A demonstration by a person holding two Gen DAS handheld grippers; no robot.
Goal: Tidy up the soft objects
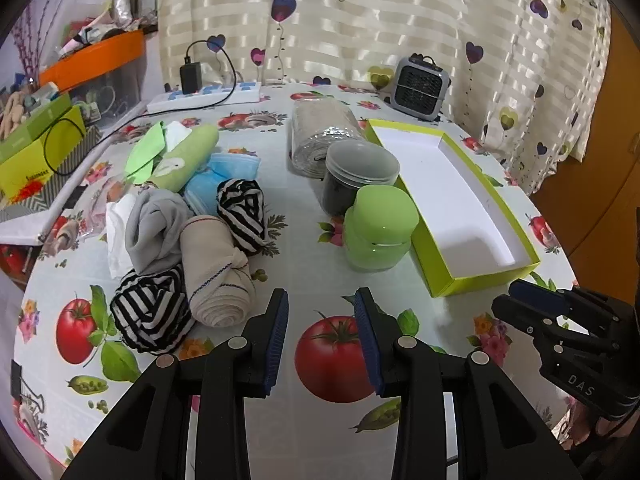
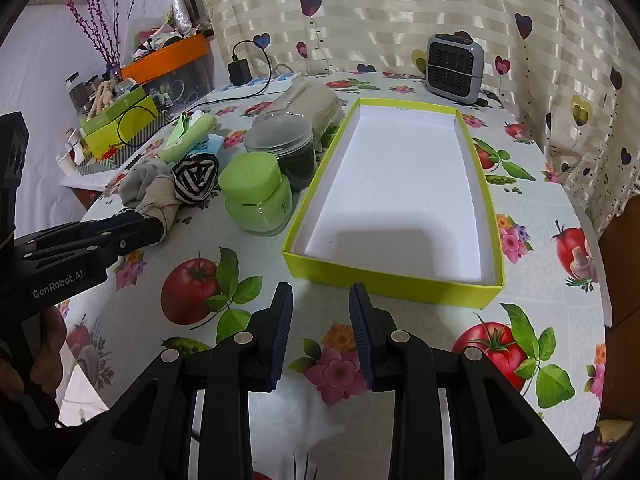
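Note:
A pile of soft things lies at the left of the table: a black-and-white striped roll (image 1: 150, 316), a beige rolled cloth (image 1: 216, 276), a grey sock (image 1: 156, 228), a second striped roll (image 1: 242, 216), blue masks (image 1: 224, 172) and a green towel roll (image 1: 186, 160). My left gripper (image 1: 322, 300) hangs open over the tablecloth, just right of the beige roll, with nothing between its fingers. A yellow-green box (image 2: 392, 278) with a white floor lies right in front of my right gripper (image 2: 320, 294), which is open and holds nothing.
A green jar (image 1: 378, 228), a clear jar of dark stuff (image 1: 356, 176) and a plastic-wrapped roll (image 1: 320, 136) stand between pile and box. At the back are a small grey heater (image 2: 454, 68) and a power strip (image 1: 208, 94). Stacked boxes (image 1: 36, 152) crowd the left edge.

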